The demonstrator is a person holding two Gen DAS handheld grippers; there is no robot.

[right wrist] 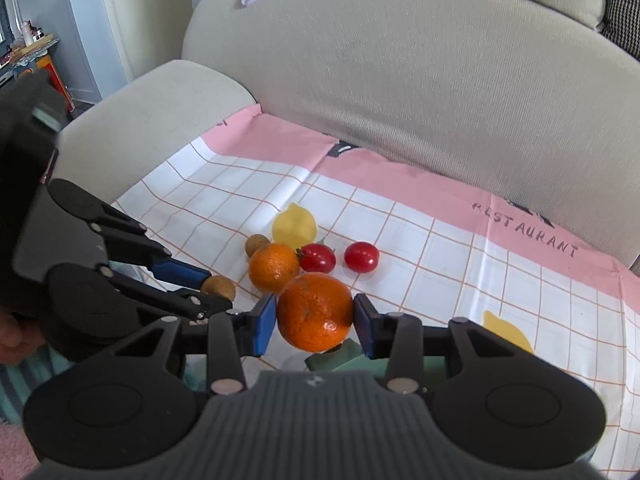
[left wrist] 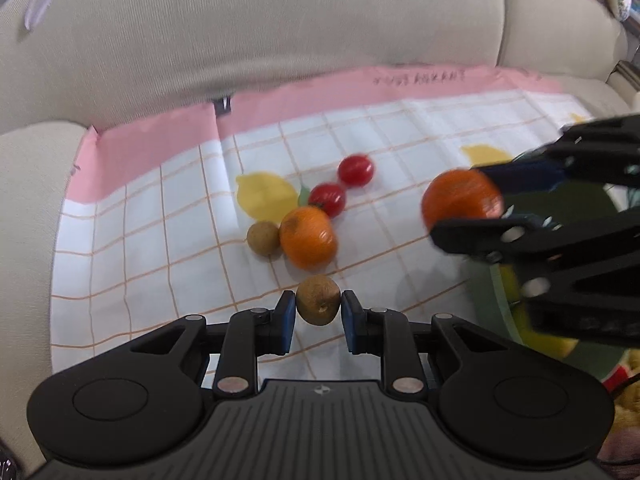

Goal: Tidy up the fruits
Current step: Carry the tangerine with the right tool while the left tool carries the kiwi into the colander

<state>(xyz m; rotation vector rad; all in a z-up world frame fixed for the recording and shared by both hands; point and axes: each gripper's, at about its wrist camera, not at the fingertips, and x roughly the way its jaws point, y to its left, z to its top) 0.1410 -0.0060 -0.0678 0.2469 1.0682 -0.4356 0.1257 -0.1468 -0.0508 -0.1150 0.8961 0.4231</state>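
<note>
At the bottom centre of the left wrist view, the left gripper [left wrist: 318, 312] has its fingers clamped on a kiwi [left wrist: 318, 299]. At the bottom centre of the right wrist view, the right gripper [right wrist: 315, 322] is closed on an orange [right wrist: 315, 312], lifted over what looks like a green plate [left wrist: 496, 292] at the right edge (partly hidden, contents unclear). Further up, mid-frame on the checked cloth [left wrist: 140, 240], a second orange [left wrist: 308, 237], another kiwi [left wrist: 263, 238] and two cherry tomatoes [left wrist: 328, 199] [left wrist: 356, 171] lie close together. Judging from this, sorting is under way: two fruits in hand, four left.
</note>
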